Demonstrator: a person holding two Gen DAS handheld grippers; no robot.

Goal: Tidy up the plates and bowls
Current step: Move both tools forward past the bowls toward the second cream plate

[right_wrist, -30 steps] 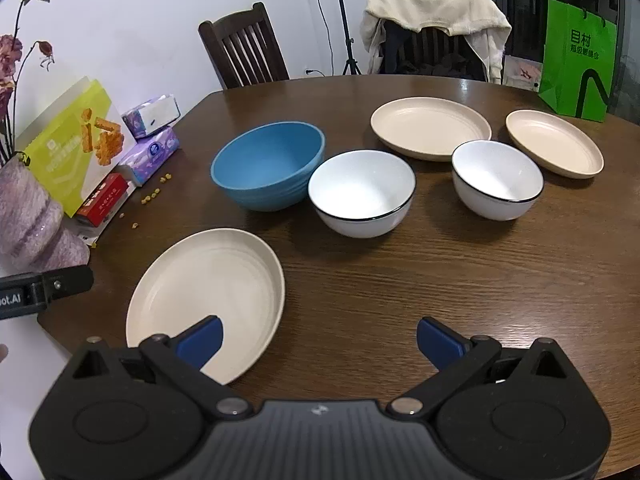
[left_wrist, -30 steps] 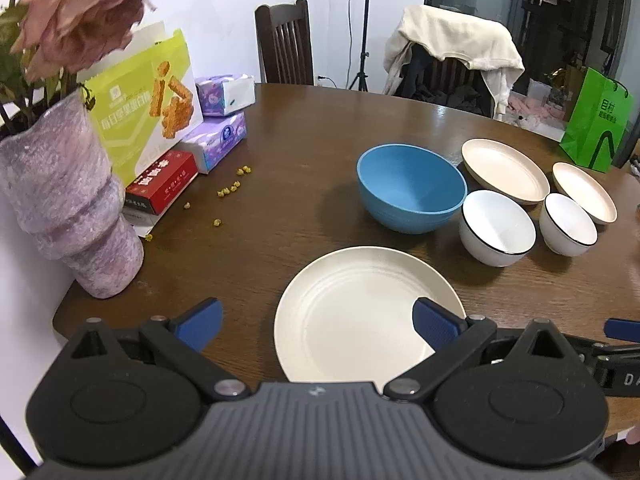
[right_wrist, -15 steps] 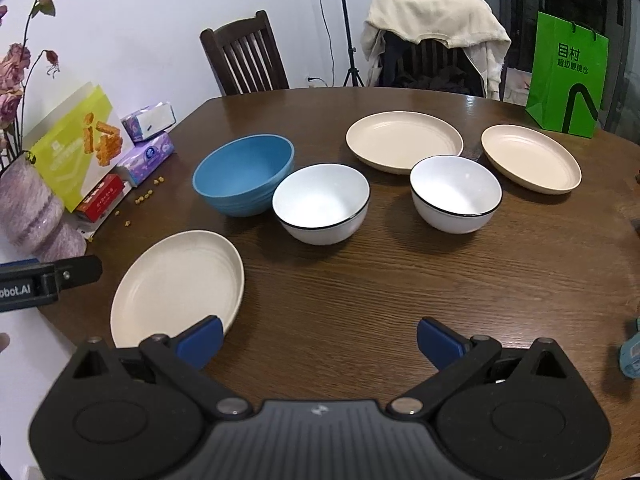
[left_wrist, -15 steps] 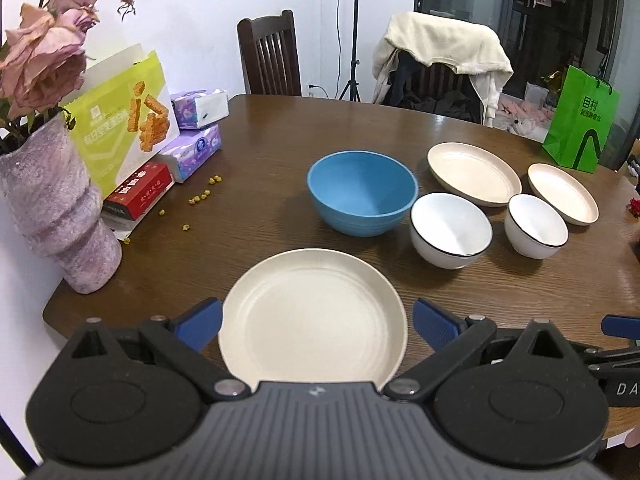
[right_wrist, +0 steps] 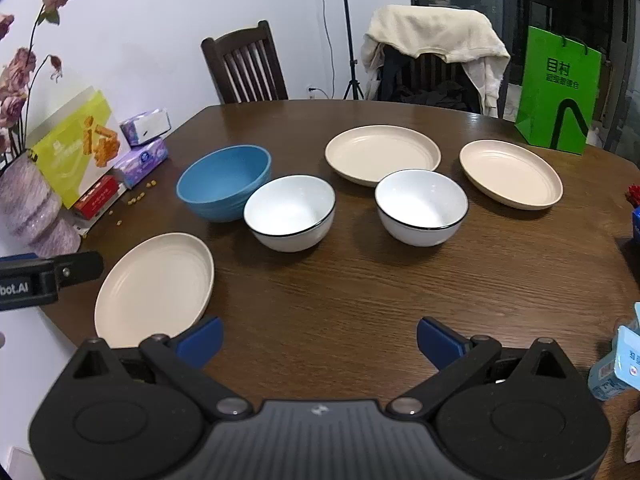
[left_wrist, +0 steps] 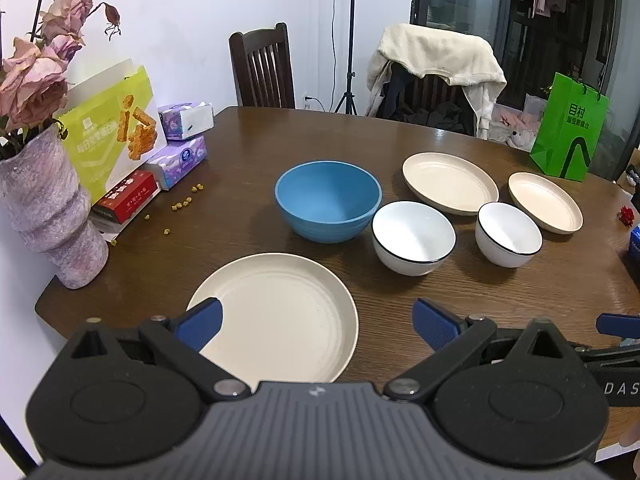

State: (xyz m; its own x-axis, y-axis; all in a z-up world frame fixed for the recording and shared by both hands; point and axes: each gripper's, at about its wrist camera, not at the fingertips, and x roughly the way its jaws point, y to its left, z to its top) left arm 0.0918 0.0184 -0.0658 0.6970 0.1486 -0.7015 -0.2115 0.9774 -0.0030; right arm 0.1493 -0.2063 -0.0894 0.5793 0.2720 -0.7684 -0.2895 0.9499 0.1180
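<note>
I am holding the left gripper (left_wrist: 316, 322) wide open, its blue fingers (left_wrist: 199, 322) spread and gripping nothing. The right gripper (right_wrist: 318, 340) is sitting just to its right, level with it, fingers (right_wrist: 440, 342) likewise parted and empty.

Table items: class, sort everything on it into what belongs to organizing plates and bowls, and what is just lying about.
Job:
three cream plates
blue bowl
two white bowls

Lying about:
vase of flowers
snack box
tissue packs
red box
scattered crumbs
green bag
</note>
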